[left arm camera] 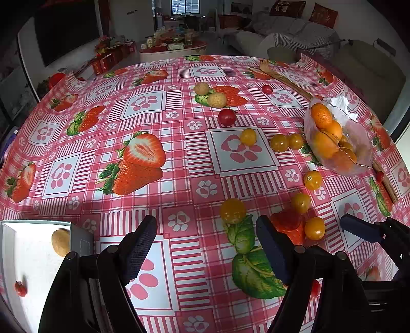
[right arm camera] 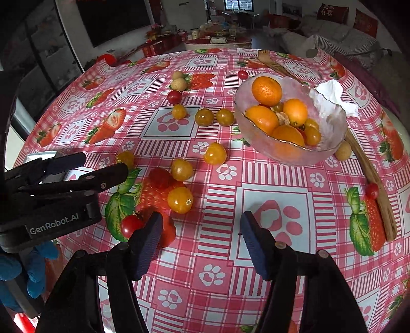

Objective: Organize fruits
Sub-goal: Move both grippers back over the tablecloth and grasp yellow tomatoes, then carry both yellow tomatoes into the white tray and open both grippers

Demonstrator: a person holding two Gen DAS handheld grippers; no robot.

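Red tomato [left arm camera: 314,289] half behind hand-held gripper [left arm camera: 206,246]

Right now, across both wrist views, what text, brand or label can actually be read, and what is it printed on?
"GenRobot.AI": white lettering on the black body of the left gripper, seen in the right wrist view.
Chinese characters on the dark red cushion on the sofa: present, too small to read with confidence.
Boxes on the far low table: labels too blurred to read.
Tablecloth: pictures only, no words.

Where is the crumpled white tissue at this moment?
The white tissue lies on the far right rim of the glass bowl, in the upper right of the right wrist view, next to the oranges and above the long wooden utensil.
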